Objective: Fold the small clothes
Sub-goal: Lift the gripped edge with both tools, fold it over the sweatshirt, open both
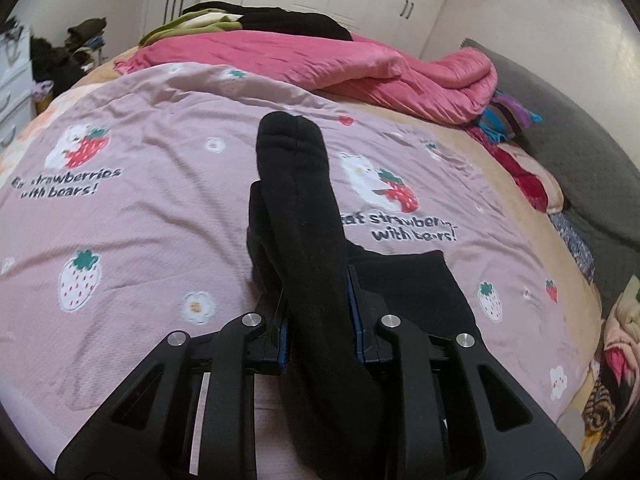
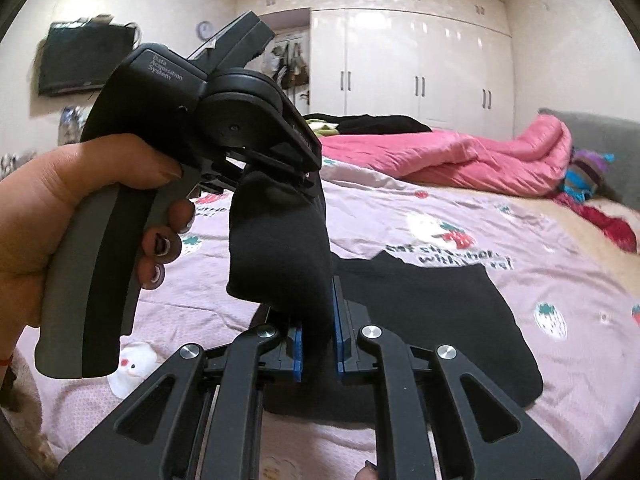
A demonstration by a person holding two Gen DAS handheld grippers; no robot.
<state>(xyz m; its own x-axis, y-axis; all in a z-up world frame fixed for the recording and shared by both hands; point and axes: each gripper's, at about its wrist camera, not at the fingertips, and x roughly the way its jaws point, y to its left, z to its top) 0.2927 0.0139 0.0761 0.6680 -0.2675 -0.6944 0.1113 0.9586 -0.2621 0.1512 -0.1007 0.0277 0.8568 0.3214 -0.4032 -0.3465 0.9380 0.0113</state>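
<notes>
My left fingers and right fingers each clamp one end of the black sock, its long axis spanning them above the strawberry quilt, black garment lying flat just beyond.

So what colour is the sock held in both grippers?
Black, plain; the sock shows best in the left wrist view.

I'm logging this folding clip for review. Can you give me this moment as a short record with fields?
setting: bed with pink strawberry-print sheet
item held: black sock, lifted off the sheet
left gripper: shut on the sock
right gripper: shut on the same sock
also on bed: black garment lying flat, pink quilt behind
</notes>
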